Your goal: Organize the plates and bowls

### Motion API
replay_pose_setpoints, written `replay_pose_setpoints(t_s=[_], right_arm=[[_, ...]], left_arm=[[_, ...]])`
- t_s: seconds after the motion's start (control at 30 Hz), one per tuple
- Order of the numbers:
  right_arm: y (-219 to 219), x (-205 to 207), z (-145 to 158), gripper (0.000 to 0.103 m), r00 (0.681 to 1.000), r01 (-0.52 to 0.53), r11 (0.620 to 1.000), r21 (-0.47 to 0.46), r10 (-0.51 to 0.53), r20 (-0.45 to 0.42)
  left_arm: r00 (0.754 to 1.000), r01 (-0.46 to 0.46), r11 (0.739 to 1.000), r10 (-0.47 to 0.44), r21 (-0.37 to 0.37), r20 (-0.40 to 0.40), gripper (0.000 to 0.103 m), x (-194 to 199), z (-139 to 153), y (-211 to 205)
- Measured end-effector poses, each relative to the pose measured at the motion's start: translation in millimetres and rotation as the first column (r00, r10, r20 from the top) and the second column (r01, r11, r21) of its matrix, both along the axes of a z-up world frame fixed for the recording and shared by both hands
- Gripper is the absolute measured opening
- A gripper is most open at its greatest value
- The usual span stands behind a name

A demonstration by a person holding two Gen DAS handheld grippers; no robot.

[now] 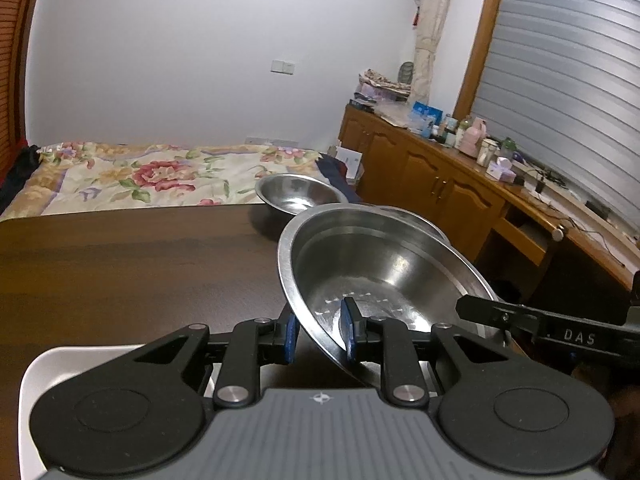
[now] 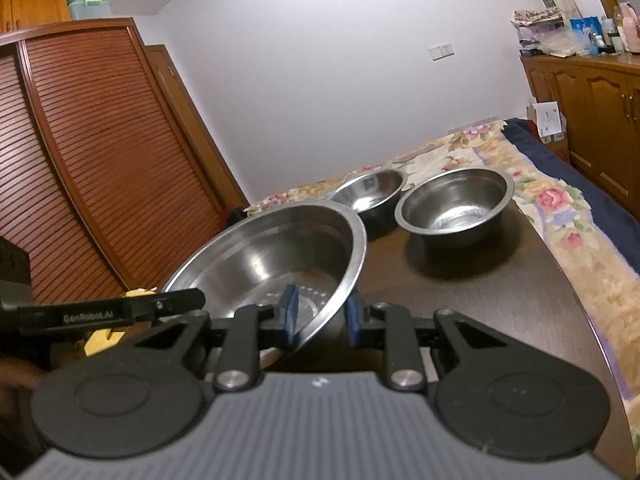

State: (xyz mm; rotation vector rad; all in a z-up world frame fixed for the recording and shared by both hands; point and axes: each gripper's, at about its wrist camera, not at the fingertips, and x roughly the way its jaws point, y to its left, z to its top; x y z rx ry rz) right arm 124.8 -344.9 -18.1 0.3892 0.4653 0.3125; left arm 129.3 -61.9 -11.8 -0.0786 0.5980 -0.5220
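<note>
Both grippers pinch the rim of the large steel bowl (image 1: 384, 276), left gripper (image 1: 320, 332) and right gripper (image 2: 322, 320) on opposite sides, fingers closed to the rim's thickness, one inside and one outside. It tilts above the dark surface (image 1: 132, 264), seemingly lifted clear (its underside is hidden). Two smaller bowls, the near one (image 2: 456, 208) and the far one (image 2: 370, 190), sit at the far edge.

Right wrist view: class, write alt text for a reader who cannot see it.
The right tongs grip the rim of a large steel basin, held tilted above a dark wooden table. Two smaller steel bowls stand farther back on the table, and the left tongs reach in from the left.
</note>
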Motion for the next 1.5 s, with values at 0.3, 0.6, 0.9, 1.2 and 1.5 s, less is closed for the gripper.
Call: replay_pose_setpoints(t_s=[0.3,0.6,0.9,1.2,1.5], right_arm=[[0,-12,-4,0.026,1.0,-0.011,1.0,0.002,0.011,-0.012],[1,-17,-14,0.026,0.999,-0.019,1.0,-0.02,0.019,-0.041],[-1,-18,-19,0.026,0.998,-0.023,0.999,-0.025,0.021,-0.065],[-1,-20,-24,0.026,0.997,-0.026,0.999,-0.03,0.023,-0.08],[-2,-20,-26,0.026,0.996,-0.026,0.999,-0.029,0.023,-0.087]], left_arm=[[1.0,0.017,1.0,-0.017,0.006,-0.006,0.025,-16,-4,6],[0.999,0.017,1.0,-0.016,0.018,-0.032,0.025,-22,-21,5],[0.998,0.027,0.999,-0.025,0.034,-0.051,0.025,-25,-30,3],[0.997,0.029,0.999,-0.026,0.041,-0.068,0.026,-28,-37,4],[0.997,0.03,0.999,-0.027,0.045,-0.078,0.026,-29,-40,2]])
